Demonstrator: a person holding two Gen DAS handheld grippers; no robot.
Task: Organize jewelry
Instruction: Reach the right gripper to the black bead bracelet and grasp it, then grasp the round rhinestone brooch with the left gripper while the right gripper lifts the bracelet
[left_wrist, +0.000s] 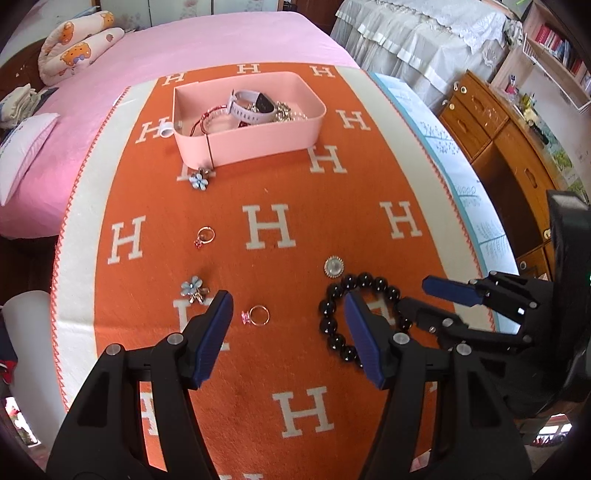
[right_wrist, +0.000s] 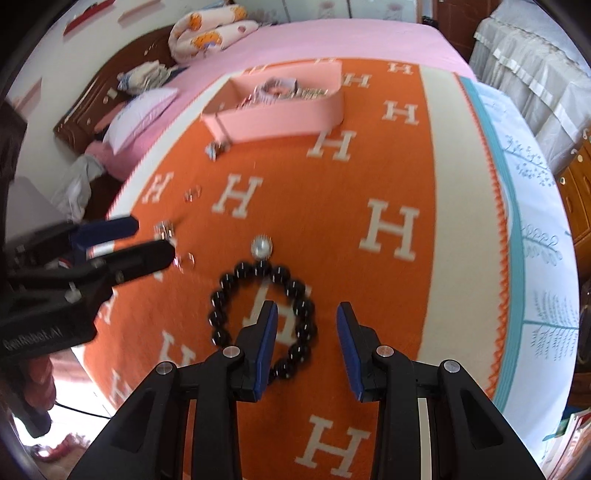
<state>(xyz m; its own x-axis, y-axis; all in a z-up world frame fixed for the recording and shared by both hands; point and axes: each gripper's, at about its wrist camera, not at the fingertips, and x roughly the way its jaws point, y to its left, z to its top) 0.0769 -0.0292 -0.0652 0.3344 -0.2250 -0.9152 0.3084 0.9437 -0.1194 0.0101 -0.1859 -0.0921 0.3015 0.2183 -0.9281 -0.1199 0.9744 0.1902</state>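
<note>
The black bead bracelet lies flat on the orange blanket, and the pink box with a watch and other jewelry in it sits well beyond it. The right claw is partly open and holds nothing, with one finger over the middle of the bracelet and the other outside its ring. The left claw is wide open and empty just beside the bracelet, with a pink-stone ring lying on the blanket between its fingers.
</note>
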